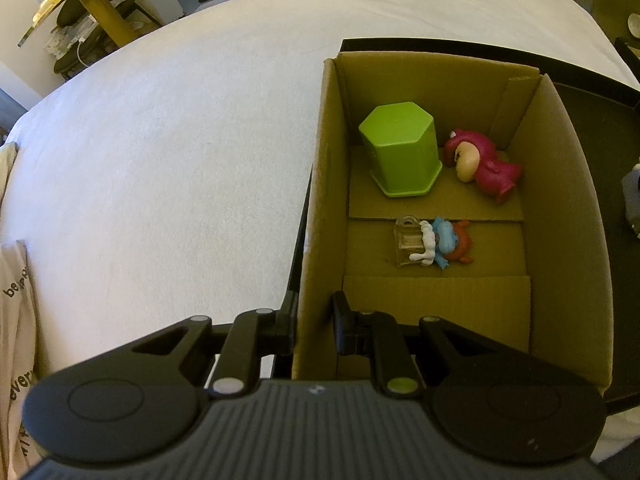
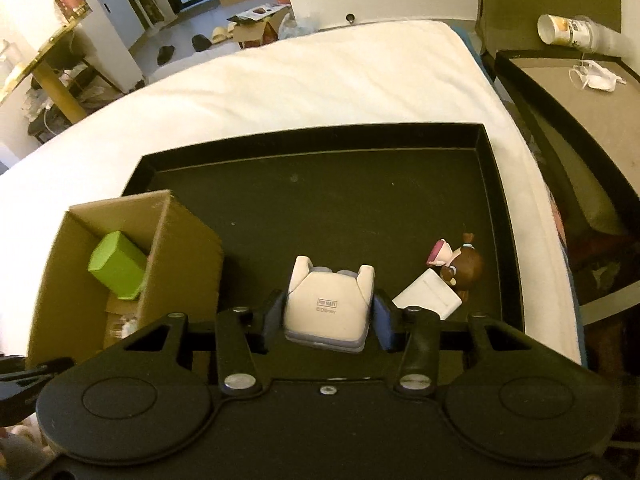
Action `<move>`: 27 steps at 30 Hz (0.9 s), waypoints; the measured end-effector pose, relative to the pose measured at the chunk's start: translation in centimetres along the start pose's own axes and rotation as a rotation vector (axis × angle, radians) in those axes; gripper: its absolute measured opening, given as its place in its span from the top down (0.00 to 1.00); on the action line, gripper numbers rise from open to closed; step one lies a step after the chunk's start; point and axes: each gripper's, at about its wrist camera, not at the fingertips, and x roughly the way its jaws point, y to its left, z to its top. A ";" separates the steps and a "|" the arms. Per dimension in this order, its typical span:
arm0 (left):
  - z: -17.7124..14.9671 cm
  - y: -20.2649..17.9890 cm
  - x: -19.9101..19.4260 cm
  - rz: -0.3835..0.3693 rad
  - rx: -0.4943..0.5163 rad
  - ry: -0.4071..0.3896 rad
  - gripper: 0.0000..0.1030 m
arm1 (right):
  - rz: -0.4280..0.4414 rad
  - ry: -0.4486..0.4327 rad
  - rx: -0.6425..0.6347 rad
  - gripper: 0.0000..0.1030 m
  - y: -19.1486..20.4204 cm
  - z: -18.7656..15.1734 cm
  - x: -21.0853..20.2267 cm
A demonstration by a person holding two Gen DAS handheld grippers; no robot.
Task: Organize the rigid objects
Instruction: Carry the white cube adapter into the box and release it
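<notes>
My left gripper [image 1: 314,320] is shut on the near left wall of the cardboard box [image 1: 316,216]. Inside the box lie a green hexagonal container [image 1: 400,148], a pink figurine [image 1: 480,164] and a small blue and red figurine with a clear block [image 1: 434,242]. My right gripper [image 2: 328,312] is shut on a white toy figure [image 2: 326,304], its base marked POP MART facing me, above the black tray [image 2: 320,148]. A brown-haired figurine [image 2: 460,264] and a white card [image 2: 428,294] lie on the tray at the right. The box [image 2: 188,248] and green container [image 2: 118,266] show at the left.
The tray and box rest on a white bed [image 2: 280,88]. A dark side table [image 2: 580,92] with a paper cup [image 2: 572,32] and a face mask [image 2: 596,78] stands at the right. A gold-edged shelf [image 1: 72,4] stands at the far left.
</notes>
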 end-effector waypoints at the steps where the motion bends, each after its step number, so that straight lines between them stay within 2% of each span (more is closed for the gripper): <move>1: 0.0 0.0 0.0 -0.003 0.002 0.000 0.85 | -0.001 -0.005 -0.004 0.56 0.1 0.0 -0.3; 8: 0.0 0.4 -0.2 -0.027 -0.001 -0.007 0.86 | 0.015 -0.034 -0.012 0.56 1.3 0.4 -2.1; 16: -0.3 0.9 -0.2 -0.082 -0.003 -0.023 0.90 | 0.045 -0.062 -0.057 0.56 4.4 0.8 -4.1; 27: -0.6 1.5 -0.1 -0.156 -0.001 -0.040 0.92 | 0.030 -0.077 -0.091 0.55 7.8 0.7 -4.7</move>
